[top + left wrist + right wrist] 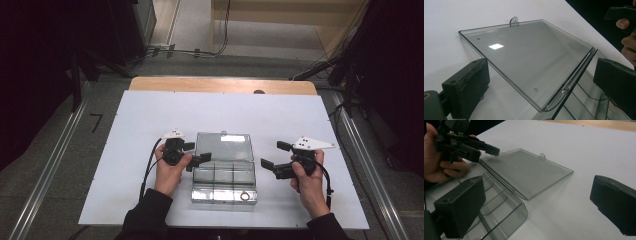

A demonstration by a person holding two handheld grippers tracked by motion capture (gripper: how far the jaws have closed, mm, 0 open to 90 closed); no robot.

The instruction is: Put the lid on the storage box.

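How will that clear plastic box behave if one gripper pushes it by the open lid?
Probably stiff but light: the clear plastic box has thin, see-through walls, so it may slide on the smooth white table rather than resist. The lid lies folded back flat on a thin hinge, so pushing there may flex or swing it. Glossy plastic looks slippery.

Left gripper [198, 153]: black body, blocky black jaws, small white top plate, black cable trailing; right gripper [272, 156]: black, larger pale three-cornered plate, apparently dotted with small holes, black cable; both forearms in dark sleeves [150, 215]; hands bare.
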